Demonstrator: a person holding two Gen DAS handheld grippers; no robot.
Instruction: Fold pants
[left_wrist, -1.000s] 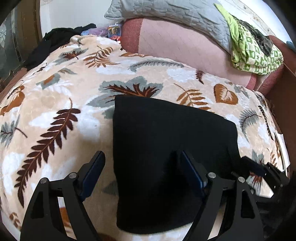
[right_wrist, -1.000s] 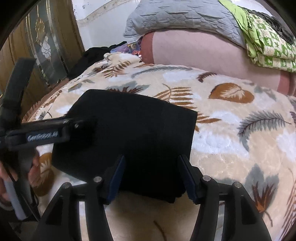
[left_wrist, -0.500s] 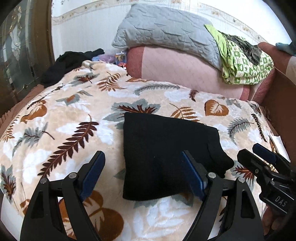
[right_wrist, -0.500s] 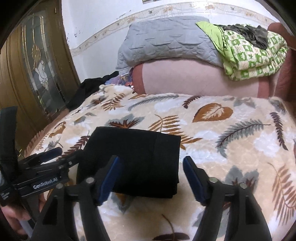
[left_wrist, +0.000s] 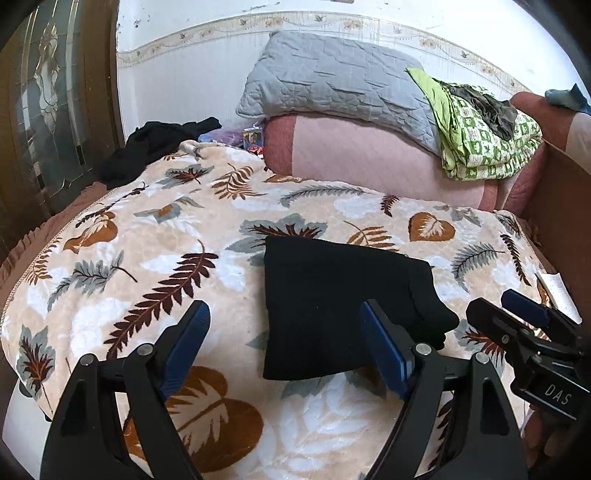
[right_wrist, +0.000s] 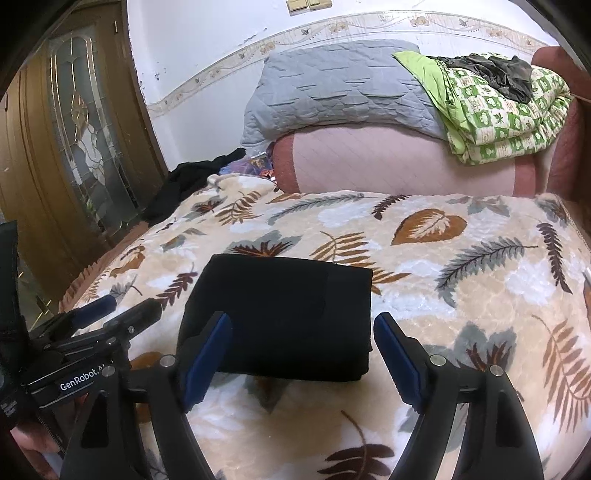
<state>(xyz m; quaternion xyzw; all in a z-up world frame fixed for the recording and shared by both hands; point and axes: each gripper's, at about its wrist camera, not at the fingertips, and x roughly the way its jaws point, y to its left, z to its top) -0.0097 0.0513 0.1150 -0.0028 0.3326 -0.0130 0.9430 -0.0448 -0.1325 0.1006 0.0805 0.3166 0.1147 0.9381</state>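
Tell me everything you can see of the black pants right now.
The pants are plain black, soft-looking cloth, folded into a compact, roughly rectangular stack with layered edges showing along one side. They lie flat on the leaf-print blanket near its front edge. Nothing grips them: the left gripper and right gripper are both open, apart from the cloth. No labels, pockets or waistband can be made out.

My left gripper (left_wrist: 284, 347) sits low in its own view with both blue-padded fingers (left_wrist: 186, 343) spread wide and nothing between them. My right gripper (right_wrist: 303, 354) matches it, jaws parted and empty, pointing forward. Each shows up in the other's camera: the right at the left view's right edge, the left at the right view's lower left, where a bit of my hand (right_wrist: 29, 448) shows under it.
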